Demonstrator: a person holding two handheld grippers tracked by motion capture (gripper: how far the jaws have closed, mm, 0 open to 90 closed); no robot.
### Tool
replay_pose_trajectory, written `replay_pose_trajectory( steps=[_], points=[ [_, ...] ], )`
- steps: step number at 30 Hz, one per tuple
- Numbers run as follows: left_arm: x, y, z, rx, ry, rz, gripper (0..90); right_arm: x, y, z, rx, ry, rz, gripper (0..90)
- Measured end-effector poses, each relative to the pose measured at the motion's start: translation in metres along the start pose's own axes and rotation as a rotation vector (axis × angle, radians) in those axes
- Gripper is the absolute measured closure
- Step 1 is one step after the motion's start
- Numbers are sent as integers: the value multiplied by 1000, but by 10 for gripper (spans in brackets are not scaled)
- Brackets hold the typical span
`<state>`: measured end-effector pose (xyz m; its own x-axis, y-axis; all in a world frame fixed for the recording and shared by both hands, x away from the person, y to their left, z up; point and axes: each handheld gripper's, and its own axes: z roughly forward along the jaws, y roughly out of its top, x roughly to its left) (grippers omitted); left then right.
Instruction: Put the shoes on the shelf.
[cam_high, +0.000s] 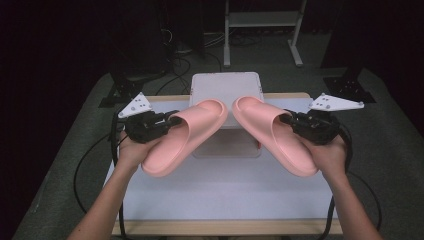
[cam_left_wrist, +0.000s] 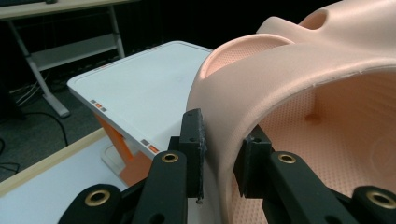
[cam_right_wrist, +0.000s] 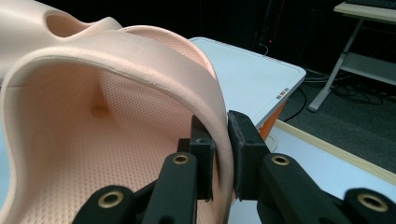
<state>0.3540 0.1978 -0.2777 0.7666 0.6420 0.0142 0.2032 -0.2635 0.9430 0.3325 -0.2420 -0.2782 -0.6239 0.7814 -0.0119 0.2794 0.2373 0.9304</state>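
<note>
Slippers hung above the counter (cam_high: 220, 200): left hand-held gripper (cam_high: 172, 120) pinched the left pink slipper (cam_high: 185, 137), right hand-held gripper (cam_high: 287, 119) pinched the right pink slipper (cam_high: 275, 135). Next, I think, both needed setting down on the white stand (cam_high: 225, 85).

White counter (cam_high: 225, 192) with a pale wooden edge. At its far side, a white box (cam_high: 226, 87) with orange sides. Beyond, grey floor (cam_high: 395, 130), black cables (cam_high: 175, 67), a metal frame (cam_high: 262, 20).

Both tongs (cam_high: 176, 120) (cam_high: 286, 119) clamped, raised.
</note>
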Motion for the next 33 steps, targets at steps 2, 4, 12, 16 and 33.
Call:
replay_pose_trajectory(
  steps=[2,4,12,16,33],
  points=[
    [2,0,1,1,4,-2,759,0,1,1,1,-2,-2,803],
    [6,-1,6,-8,17,-11,759,0,2,8,-1,-19,-4,802],
    [13,1,21,-17,50,-16,758,-3,3,23,-24,-43,5,802],
    [17,2,28,-17,66,-15,758,-7,3,31,-30,-60,19,802],
    [35,9,47,-14,100,-40,758,-17,9,54,-30,-101,46,798]
  ],
)
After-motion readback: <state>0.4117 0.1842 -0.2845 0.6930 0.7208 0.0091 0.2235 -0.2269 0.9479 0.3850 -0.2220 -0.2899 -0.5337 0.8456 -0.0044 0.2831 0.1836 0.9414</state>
